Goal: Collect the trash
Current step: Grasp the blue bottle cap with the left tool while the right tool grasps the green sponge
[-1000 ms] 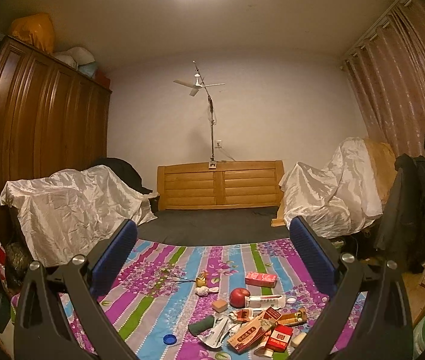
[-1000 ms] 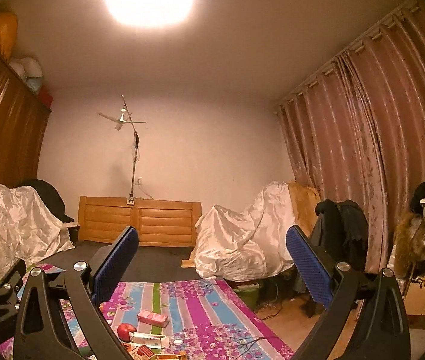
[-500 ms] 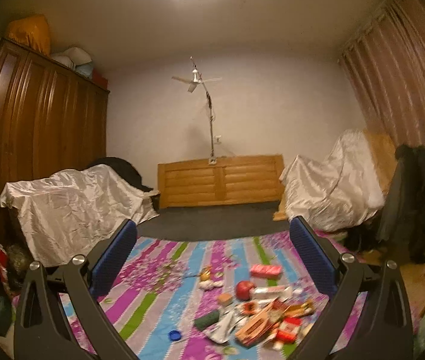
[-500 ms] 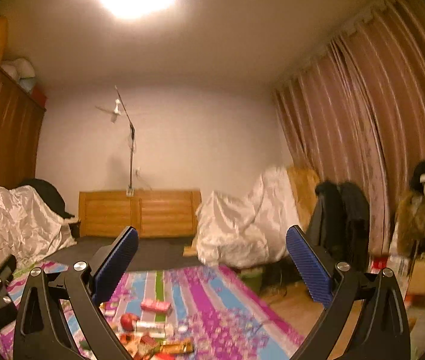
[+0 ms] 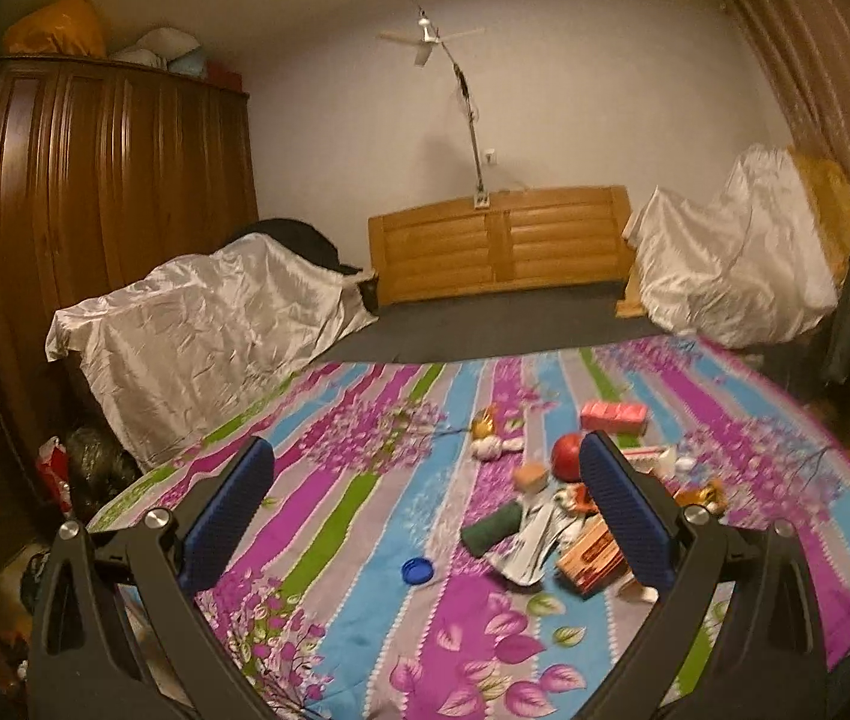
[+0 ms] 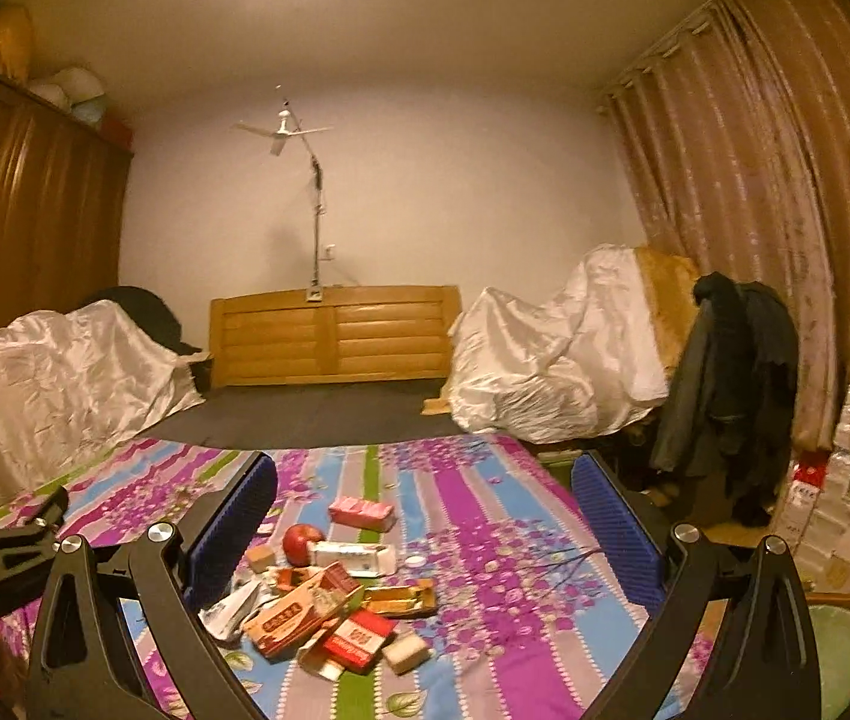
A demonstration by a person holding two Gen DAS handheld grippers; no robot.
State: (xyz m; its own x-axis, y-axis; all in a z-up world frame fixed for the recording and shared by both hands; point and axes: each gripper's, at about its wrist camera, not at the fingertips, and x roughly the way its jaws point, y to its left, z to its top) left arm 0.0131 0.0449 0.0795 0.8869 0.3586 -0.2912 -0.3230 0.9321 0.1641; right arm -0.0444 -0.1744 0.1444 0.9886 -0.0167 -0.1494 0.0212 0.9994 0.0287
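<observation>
A pile of trash lies on the striped flowered sheet (image 6: 485,516). In it are a pink box (image 6: 362,513), a red apple (image 6: 302,542), a white carton (image 6: 353,558), a brown carton (image 6: 299,606), a red packet (image 6: 359,639) and a gold wrapper (image 6: 401,597). My right gripper (image 6: 428,531) hangs open above and short of the pile, holding nothing. In the left wrist view the same pile shows the apple (image 5: 566,456), the pink box (image 5: 613,417), a dark green roll (image 5: 491,528), a silver wrapper (image 5: 530,546) and a blue cap (image 5: 417,570). My left gripper (image 5: 425,516) is open and empty, left of the pile.
A dark wardrobe (image 5: 107,192) stands on the left, with cloth-covered furniture (image 5: 203,324) in front of it. A wooden headboard (image 6: 335,336) leans on the far wall. More covered furniture (image 6: 551,360), hanging coats (image 6: 725,372) and curtains (image 6: 755,210) fill the right.
Both views have tipped down and moved closer to the sheet, so the trash pile looks larger and higher in frame. Both grippers stayed open.
</observation>
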